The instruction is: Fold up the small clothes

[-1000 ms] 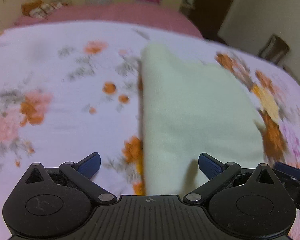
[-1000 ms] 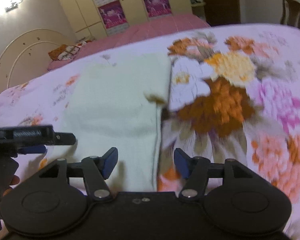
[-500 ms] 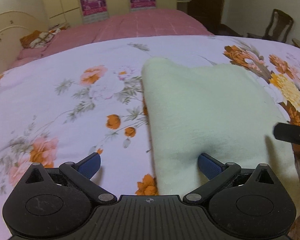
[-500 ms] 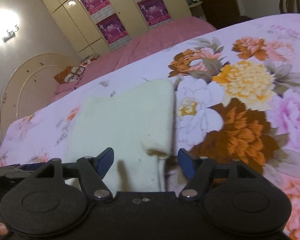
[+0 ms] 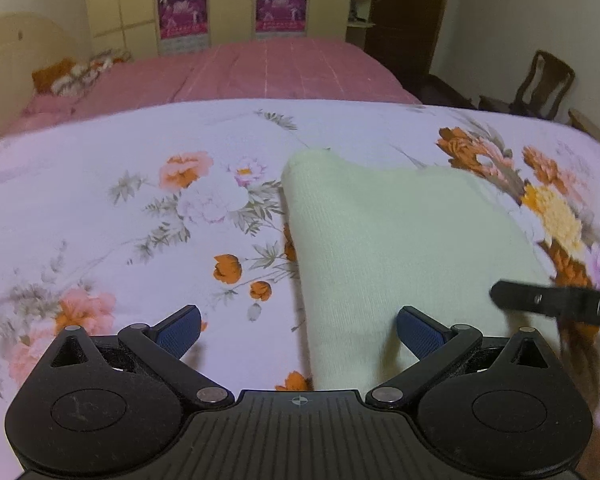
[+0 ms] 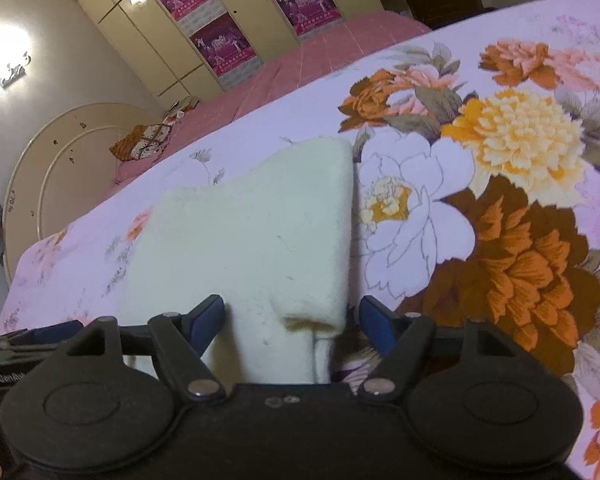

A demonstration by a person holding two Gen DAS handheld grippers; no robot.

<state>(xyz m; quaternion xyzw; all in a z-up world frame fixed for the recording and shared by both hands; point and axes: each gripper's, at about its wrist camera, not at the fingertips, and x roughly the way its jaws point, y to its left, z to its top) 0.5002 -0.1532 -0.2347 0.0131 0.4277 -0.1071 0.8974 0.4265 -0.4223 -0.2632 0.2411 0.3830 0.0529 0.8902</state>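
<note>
The pale green garment is soft knitted cloth, matt, with a fine ribbed weave in the left wrist view and a fuzzy, slightly pilled nap in the right wrist view. Under it the floral bedsheet is smooth, thin printed cloth with a faint sheen. At twelve o'clock the pink bedspread looks like matt quilted cloth with stitched lines. The left gripper has a matt black plastic body, ribbed in the middle, with dull metal rivets and blue textured rubbery pads; the right gripper is built the same. The wardrobe doors are glossy cream panels, and the chair at two o'clock is dark polished wood.
</note>
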